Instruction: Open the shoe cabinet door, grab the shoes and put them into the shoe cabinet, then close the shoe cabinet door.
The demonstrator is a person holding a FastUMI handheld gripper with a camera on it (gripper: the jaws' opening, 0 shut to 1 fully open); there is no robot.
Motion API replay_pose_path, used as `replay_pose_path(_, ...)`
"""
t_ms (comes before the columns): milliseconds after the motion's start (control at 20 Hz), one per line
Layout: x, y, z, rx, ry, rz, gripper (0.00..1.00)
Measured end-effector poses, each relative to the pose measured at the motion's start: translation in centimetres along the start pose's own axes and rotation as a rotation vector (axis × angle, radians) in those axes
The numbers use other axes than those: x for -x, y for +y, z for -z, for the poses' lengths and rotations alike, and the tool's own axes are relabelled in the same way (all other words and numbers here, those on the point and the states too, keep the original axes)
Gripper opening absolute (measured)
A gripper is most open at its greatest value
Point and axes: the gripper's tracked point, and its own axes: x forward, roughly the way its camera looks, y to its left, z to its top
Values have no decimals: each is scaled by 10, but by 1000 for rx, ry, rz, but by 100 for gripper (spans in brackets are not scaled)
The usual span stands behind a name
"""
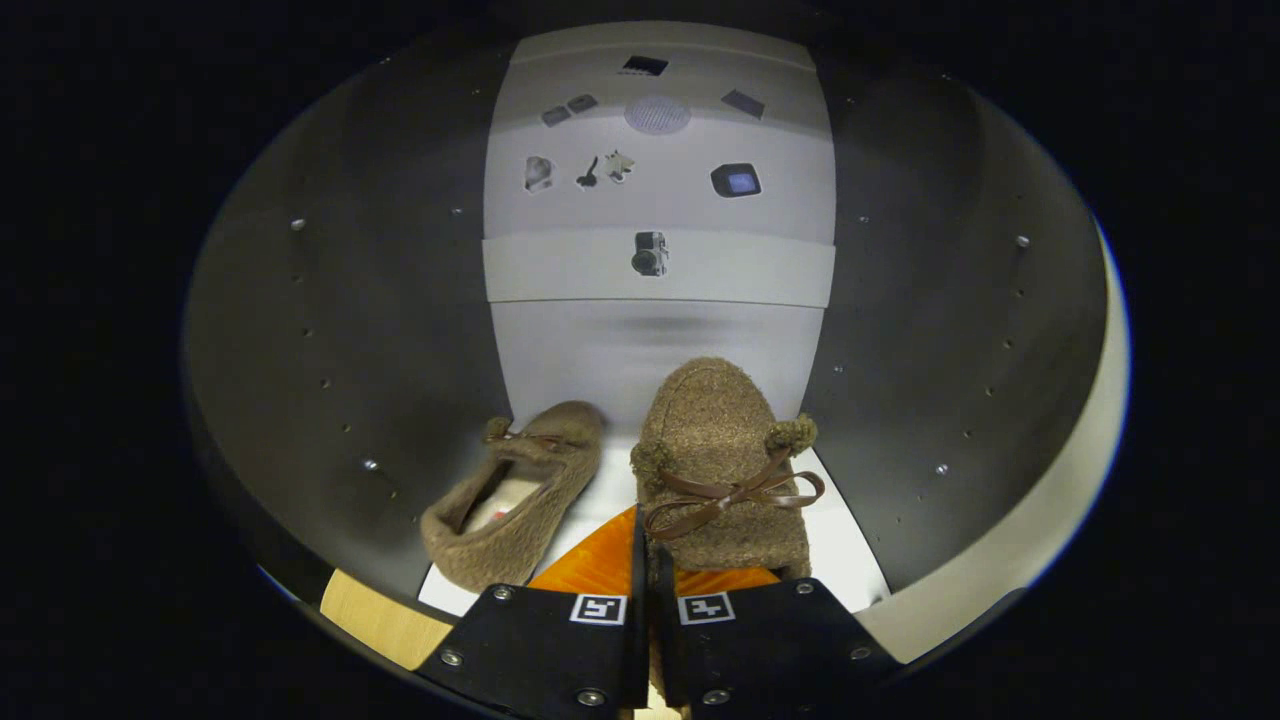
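My gripper point(648, 545) is shut on the opening edge of a fuzzy brown shoe point(722, 450) with a brown bow. One finger is inside it, over its orange lining point(600, 570), and the other is outside. The held shoe points toward the back of the shoe cabinet, above the white cabinet floor point(845, 545). The second brown shoe point(515, 505) lies on that floor just left of the held one, toe toward the back wall, apart from my fingers. I am reaching into the open cabinet, between its dark side walls point(350, 330).
The cabinet's white back panel point(660, 190) carries several small pictures, and a white shelf point(660, 270) crosses it at mid height. Peg holes dot both dark side walls. A light wooden surface point(375, 620) shows below the cabinet's left front edge.
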Motion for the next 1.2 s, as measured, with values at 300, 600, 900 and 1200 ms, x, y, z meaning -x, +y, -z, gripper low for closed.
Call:
replay_pose_path(300,-58,-7,0,1,69,10,5)
replay_pose_path(600,-81,-15,12,-27,122,29,5)
replay_pose_path(900,-81,-10,19,-41,141,31,14)
replay_pose_path(1200,-50,-11,15,-39,107,45,13)
